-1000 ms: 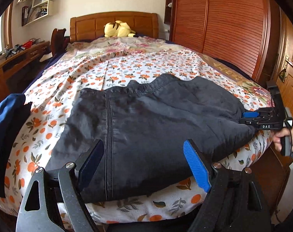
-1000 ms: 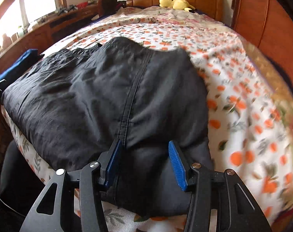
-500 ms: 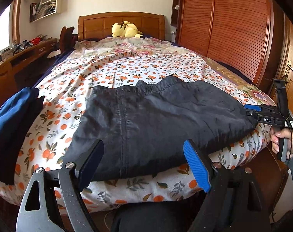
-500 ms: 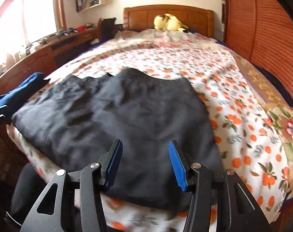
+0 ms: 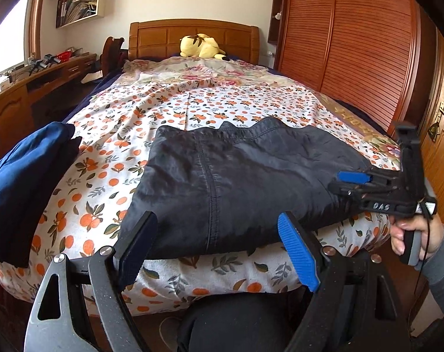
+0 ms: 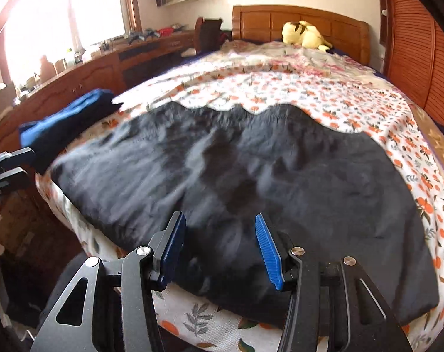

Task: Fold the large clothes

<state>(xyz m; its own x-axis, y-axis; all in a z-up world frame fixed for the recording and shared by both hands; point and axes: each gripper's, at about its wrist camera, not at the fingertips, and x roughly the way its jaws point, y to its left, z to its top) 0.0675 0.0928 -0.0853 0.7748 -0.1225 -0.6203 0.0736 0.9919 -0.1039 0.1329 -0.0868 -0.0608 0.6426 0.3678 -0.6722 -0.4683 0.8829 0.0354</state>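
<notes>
Grippers [image 5: 219,252] withdrawn — black garment [image 5: 239,182] ahead, released.

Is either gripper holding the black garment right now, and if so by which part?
Nothing is held. Left gripper and right gripper both stand open at the near edge of the black garment, pads clear of the cloth.

ahead of both jaws, the folded black fabric garment [image 5: 236,182] lies on the orange-flowered bed sheet [image 5: 169,111]; a folded dark blue cloth [image 5: 22,182] sits leftward.
</notes>
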